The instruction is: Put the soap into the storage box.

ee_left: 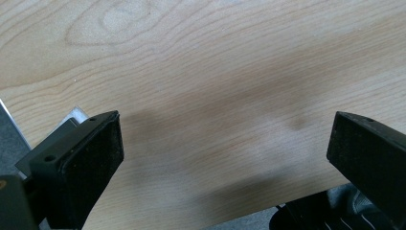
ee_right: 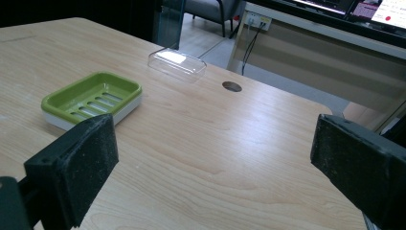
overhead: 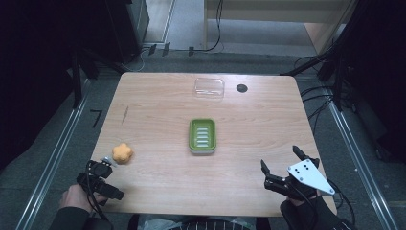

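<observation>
Green soap dish (overhead: 202, 136) mid-table | orange soap (overhead: 122, 153) left of dish, just beside left gripper (overhead: 106, 163), jaws spread, empty | right gripper (overhead: 282, 164) right of dish, jaws spread | risk: rounded soap may squirt from a hard pinch

**Things on the wooden bench**

A green soap dish (overhead: 202, 136) with a slotted bottom and white base sits at the middle of the bench (overhead: 158, 96). Beyond it, near the far edge, lies a clear plastic lid (overhead: 209, 88), with a dark round hole (overhead: 242, 88) just beside that. Well apart from the dish, toward the near left corner, rests an orange lumpy object (overhead: 122, 153).
</observation>
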The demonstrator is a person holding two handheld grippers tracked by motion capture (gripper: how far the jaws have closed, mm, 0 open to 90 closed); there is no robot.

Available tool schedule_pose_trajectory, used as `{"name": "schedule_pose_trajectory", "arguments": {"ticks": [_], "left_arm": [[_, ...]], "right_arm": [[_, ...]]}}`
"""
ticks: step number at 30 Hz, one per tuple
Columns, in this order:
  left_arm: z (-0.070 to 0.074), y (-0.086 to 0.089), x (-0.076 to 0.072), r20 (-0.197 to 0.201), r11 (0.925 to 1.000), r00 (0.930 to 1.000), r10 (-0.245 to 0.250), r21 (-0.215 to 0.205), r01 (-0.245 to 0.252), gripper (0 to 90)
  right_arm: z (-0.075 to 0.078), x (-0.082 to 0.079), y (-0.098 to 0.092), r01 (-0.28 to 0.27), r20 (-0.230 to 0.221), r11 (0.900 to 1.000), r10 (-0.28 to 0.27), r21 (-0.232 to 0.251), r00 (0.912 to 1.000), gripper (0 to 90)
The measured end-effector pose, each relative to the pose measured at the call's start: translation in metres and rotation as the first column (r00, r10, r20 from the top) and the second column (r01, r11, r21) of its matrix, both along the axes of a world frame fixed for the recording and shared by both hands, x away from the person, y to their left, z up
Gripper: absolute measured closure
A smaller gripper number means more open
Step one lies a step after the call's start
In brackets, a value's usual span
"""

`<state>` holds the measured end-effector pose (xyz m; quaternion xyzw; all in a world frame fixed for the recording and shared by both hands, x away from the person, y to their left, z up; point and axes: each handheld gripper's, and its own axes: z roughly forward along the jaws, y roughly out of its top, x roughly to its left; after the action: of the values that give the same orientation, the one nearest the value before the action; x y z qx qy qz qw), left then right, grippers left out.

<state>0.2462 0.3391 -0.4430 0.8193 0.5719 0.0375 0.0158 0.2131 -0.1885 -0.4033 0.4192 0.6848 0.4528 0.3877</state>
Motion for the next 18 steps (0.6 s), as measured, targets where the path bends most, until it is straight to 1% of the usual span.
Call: {"name": "schedule_pose_trajectory", "arguments": {"ticks": [5,7,8,10,13,14,15,18], "left_arm": [[-0.0007,-0.0012,0.0015,-0.006,1.0000,1.0000,-0.001,-0.003,0.001,0.0],[-0.0008,-0.0020,0.0020,-0.001,1.0000,1.0000,-0.006,0.001,0.006,0.0],[-0.0008,-0.0029,0.0022,-0.005,1.0000,1.0000,-0.005,0.003,0.005,0.0],[-0.0013,-0.0030,0.0020,-0.006,1.0000,1.0000,-0.007,0.002,0.007,0.0],[-0.0015,-0.0023,0.0016,-0.010,1.0000,0.9999,-0.003,0.005,0.003,0.0],[-0.0013,-0.0025,0.0019,-0.017,0.9999,0.9998,-0.011,0.006,0.011,0.0],[-0.0018,-0.0035,0.0019,-0.009,0.9999,0.9999,-0.010,0.010,0.010,0.0],[-0.0020,-0.0054,0.0035,-0.018,0.9994,0.9995,-0.026,0.020,0.027,0.0]], "right_arm": [[-0.0004,0.0005,-0.0008,0.000,0.001,1.000,0.000,0.005,1.0000,2.8],[-0.0007,0.0008,-0.0011,-0.003,0.002,1.000,0.003,0.005,1.0000,2.8],[-0.0008,0.0010,-0.0015,0.001,0.000,1.000,-0.001,0.006,1.0000,2.8],[-0.0008,0.0015,-0.0023,-0.001,0.000,1.000,0.001,0.015,1.0000,2.8],[-0.0007,0.0017,-0.0006,-0.012,0.001,1.000,0.012,0.006,0.9999,2.7],[-0.0008,0.0017,-0.0001,-0.013,0.001,1.000,0.013,0.005,0.9999,2.7],[-0.0007,0.0020,0.0001,-0.013,0.002,1.000,0.013,0.006,0.9999,2.7],[-0.0008,0.0037,0.0007,-0.013,-0.003,1.000,0.013,0.005,0.9999,2.8]]}}
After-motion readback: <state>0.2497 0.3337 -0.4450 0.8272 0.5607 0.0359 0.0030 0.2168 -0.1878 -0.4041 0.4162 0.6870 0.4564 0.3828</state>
